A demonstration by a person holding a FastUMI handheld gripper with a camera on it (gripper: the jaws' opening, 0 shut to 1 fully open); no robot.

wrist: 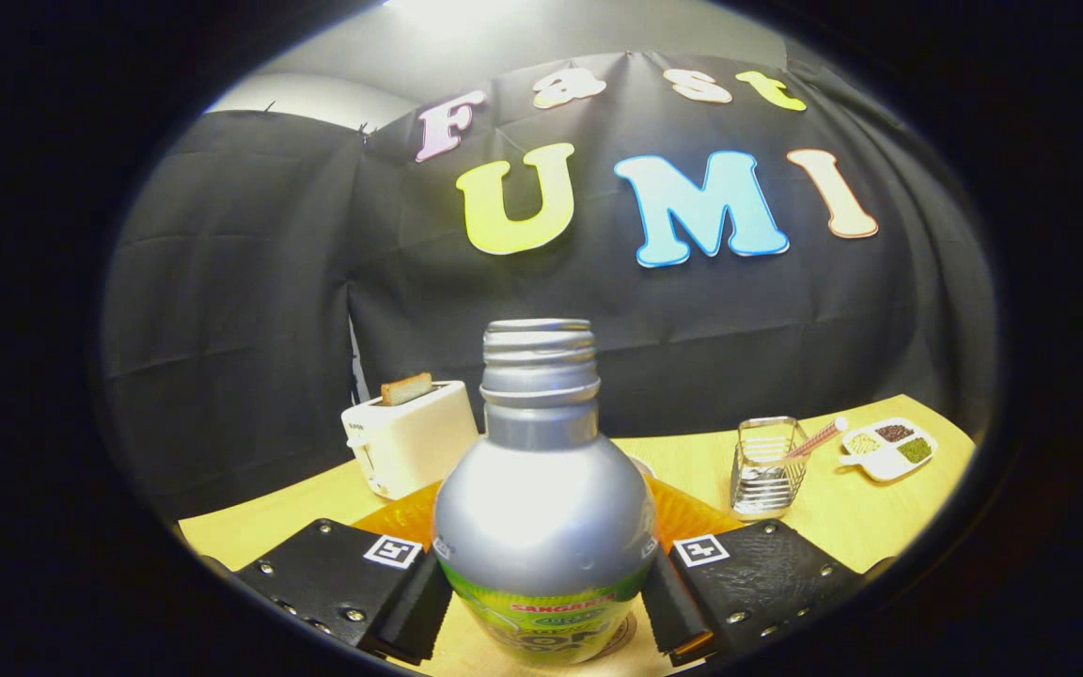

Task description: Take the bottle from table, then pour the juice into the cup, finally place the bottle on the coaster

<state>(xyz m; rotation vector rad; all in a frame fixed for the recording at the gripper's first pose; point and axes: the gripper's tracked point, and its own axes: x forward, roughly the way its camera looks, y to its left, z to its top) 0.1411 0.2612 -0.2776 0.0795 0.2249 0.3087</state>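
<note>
A silver metal bottle [541, 508] with a green label and an uncapped threaded neck stands upright between my fingers. My gripper [546, 602] is shut on the bottle's body, one finger pressing on each side. Under the bottle's base a round coaster [621, 639] peeks out on the wooden table. Just behind the bottle lies an orange mat [682, 512], and a sliver of a pale rim [640, 464], perhaps the cup, shows past the bottle's right shoulder, mostly hidden.
A cream toaster [410, 437] with a slice of bread in it stands beyond the left finger. A wire holder [767, 465] with a striped straw and a white divided dish [889, 447] of foods sit beyond the right finger on the yellow table [861, 517].
</note>
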